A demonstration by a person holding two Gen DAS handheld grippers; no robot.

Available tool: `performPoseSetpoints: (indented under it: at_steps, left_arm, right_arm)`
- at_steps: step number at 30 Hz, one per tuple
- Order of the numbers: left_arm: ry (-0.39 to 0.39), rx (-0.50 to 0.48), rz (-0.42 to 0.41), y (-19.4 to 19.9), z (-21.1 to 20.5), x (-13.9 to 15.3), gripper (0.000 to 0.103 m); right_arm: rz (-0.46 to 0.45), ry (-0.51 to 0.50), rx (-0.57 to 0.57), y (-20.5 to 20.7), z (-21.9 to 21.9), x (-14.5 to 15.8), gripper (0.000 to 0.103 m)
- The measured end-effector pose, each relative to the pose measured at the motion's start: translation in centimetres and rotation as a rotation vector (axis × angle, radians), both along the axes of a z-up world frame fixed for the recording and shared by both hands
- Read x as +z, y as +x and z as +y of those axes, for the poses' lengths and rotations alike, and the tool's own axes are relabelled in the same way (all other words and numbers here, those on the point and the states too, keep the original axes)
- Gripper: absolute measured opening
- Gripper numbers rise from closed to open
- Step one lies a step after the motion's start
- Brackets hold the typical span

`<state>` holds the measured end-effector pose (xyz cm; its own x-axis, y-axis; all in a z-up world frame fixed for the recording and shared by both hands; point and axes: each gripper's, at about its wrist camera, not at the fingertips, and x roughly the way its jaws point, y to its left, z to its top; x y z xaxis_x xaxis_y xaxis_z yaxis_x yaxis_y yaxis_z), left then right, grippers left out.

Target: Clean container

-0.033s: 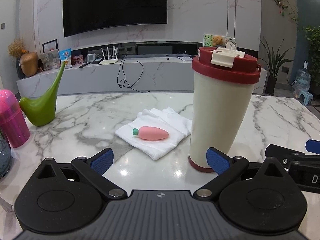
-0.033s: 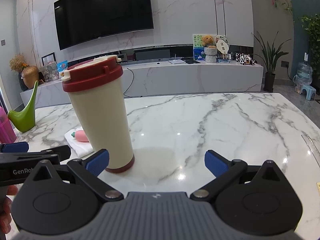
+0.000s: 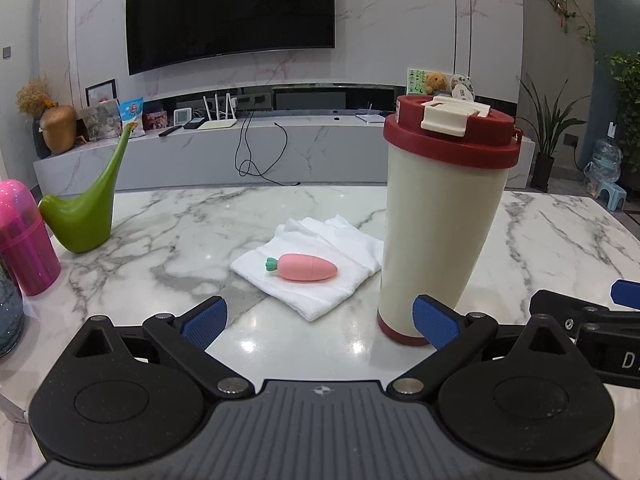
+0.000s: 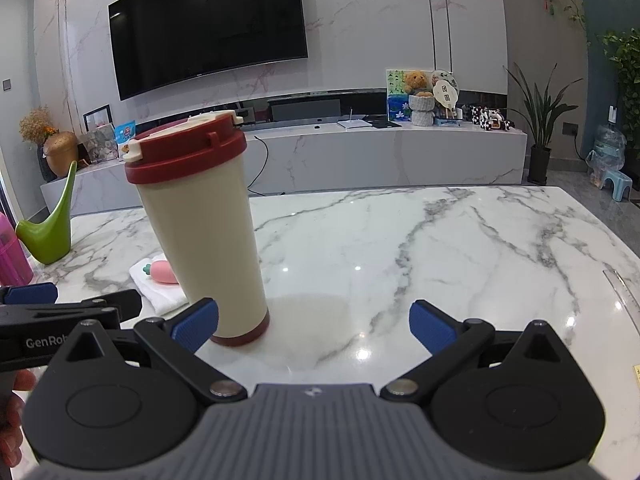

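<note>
Tumbler (image 3: 442, 216): cream body, dark red base band, dark red lid (image 3: 452, 138) with a cream flip tab, closed. Stands upright on the marble table (image 3: 168, 240), just right of a folded white cloth (image 3: 320, 288) carrying a pink carrot-shaped object (image 3: 306, 267).

Left gripper (image 3: 320, 316): jaws wide apart, holding nothing; its right pad overlaps the tumbler's base in view, contact not certain.

Right gripper (image 4: 314, 326): jaws wide apart, empty; tumbler sits by its left pad, contact unclear.
</note>
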<state>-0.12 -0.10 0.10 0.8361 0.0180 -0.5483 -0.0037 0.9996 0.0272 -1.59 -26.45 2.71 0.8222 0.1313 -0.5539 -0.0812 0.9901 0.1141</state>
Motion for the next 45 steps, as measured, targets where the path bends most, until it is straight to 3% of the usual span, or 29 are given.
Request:
performPoseSetpoints:
  at_steps: [21,45]
  left_arm:
    - [0.007,0.055,-0.066,-0.4,0.3,0.6,0.101]
    - [-0.001,0.028,-0.007,-0.2,0.0,0.1,0.101]
  right_arm:
    - [0.016,0.003,0.001,1.1,0.6,-0.4,0.103]
    - [0.025,0.002,0.012,2.2,0.2,-2.0,0.103]
